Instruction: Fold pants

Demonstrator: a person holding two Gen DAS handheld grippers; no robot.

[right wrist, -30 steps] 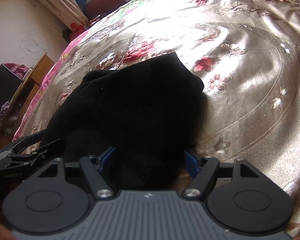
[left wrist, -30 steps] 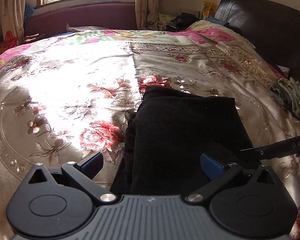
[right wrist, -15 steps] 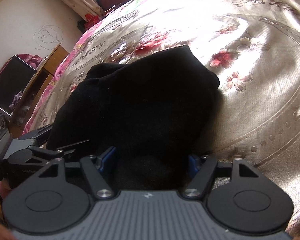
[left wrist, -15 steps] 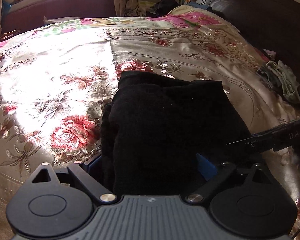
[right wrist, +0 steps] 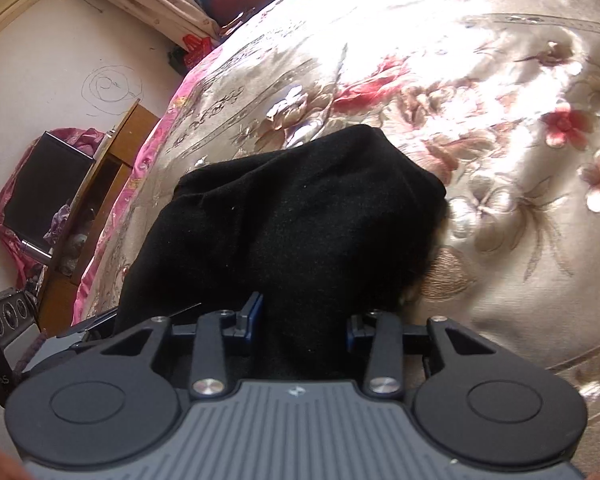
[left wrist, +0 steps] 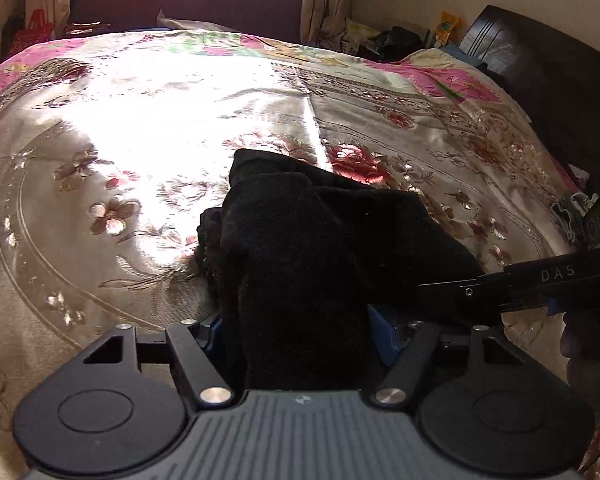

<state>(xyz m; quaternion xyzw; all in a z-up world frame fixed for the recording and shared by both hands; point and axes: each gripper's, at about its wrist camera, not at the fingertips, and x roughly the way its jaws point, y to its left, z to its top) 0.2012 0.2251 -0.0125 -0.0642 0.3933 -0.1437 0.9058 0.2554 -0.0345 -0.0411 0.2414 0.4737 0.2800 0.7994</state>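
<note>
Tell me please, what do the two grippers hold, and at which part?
Both hold the black pants. The left gripper and the right gripper each clamp the near edge of the folded bundle, side by side, over the bedspread.

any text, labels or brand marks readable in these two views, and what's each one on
"DAS": white letters on the black side of the right gripper, seen in the left wrist view; the word may run on out of sight.
"AS": letters on the black body of the left gripper, at the right wrist view's lower left edge; partly cut off.
Small emblem on each grey ribbed gripper housing: a logo, no letters.
Black folded pants: no label visible.
</note>
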